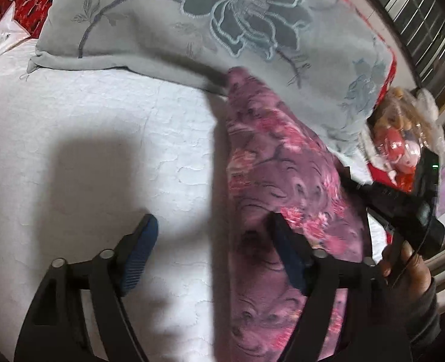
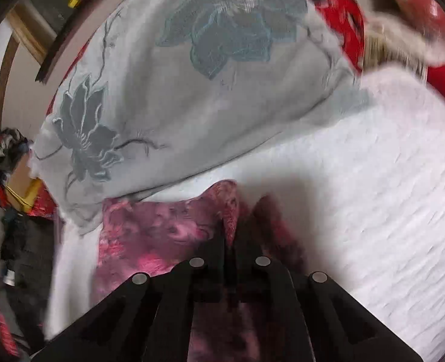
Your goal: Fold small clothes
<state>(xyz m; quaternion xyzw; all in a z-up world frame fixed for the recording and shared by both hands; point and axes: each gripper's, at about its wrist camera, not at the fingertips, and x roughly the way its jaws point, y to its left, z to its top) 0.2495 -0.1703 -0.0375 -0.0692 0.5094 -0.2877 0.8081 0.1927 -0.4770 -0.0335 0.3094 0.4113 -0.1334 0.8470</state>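
While the right gripper [image 2: 230,241] pinches the pink floral garment [image 1: 283,166], running lower right to frame centre, the left gripper [image 1: 213,241] gapes empty just left of it.

No text, label, brand, number or sign can be read in either view. The only markings are woven or printed patterns, and motion blur smears the small items at the edges beyond reading.
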